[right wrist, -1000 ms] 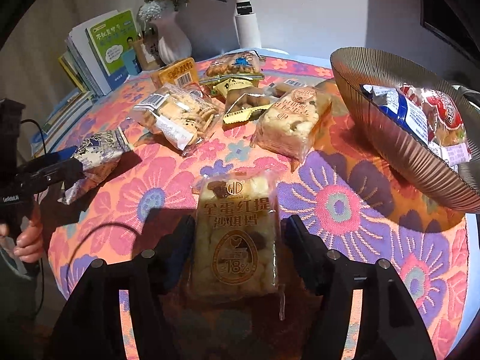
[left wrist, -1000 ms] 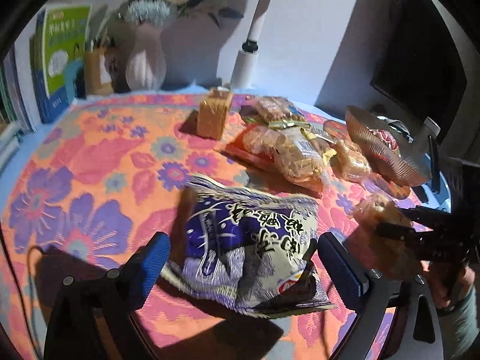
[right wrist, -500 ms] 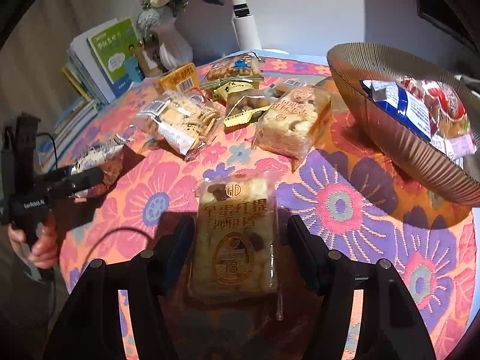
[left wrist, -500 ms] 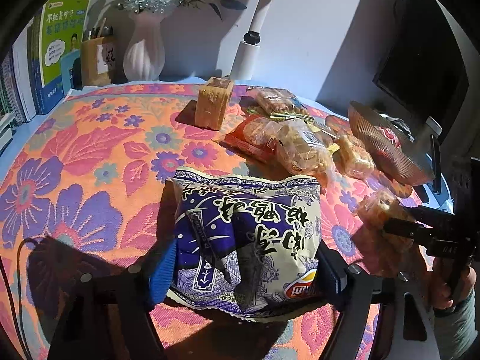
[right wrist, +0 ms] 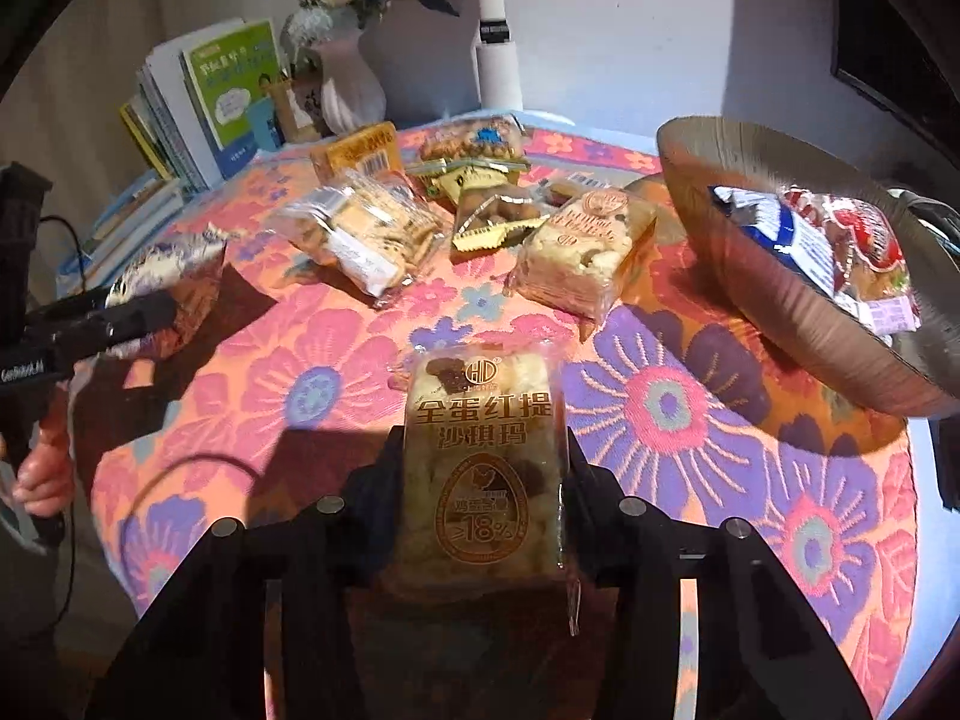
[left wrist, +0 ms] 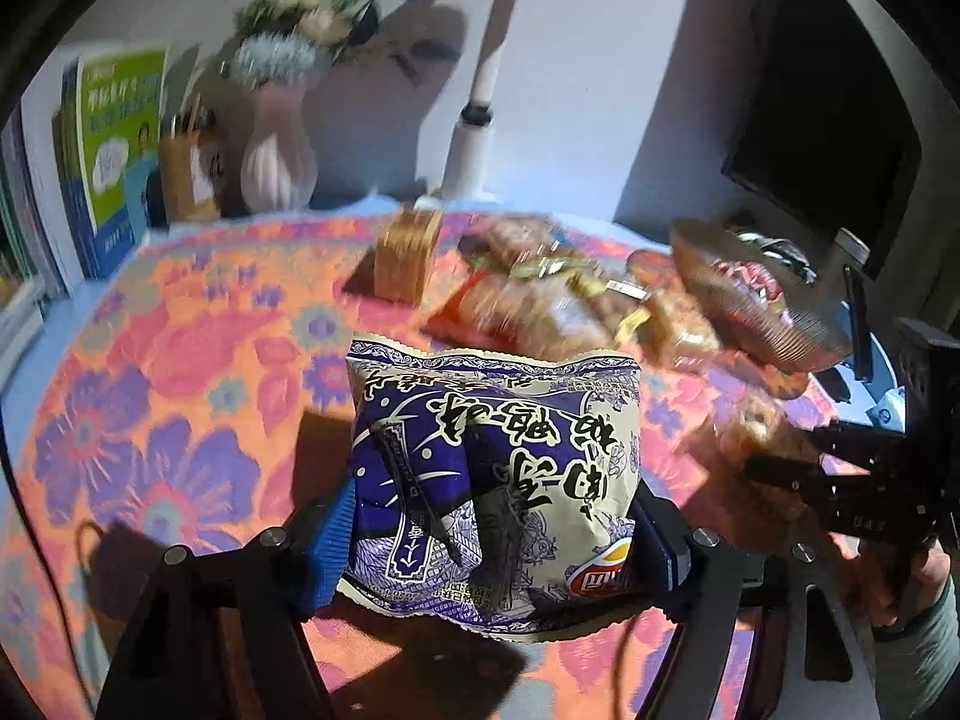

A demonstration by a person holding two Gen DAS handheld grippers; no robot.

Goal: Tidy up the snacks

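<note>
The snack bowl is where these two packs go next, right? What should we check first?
1. Left gripper squeezes the purple chip bag: ok, the jaws have just been closing and the pads press its sides.
2. Right gripper squeezes the egg cake pack: ok, jaws have just closed onto it.
3. Chip bag off the flowered cloth: cannot tell.
4. Room in the ribbed bowl: ok, some packs inside, space left.
5. Way to the bowl: not ok, a second cake pack lies beside it.

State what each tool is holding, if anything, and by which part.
Left tool: purple chip bag, gripped by its two sides near the bottom. Right tool: egg pastry pack, pinched across its two long sides.
</note>
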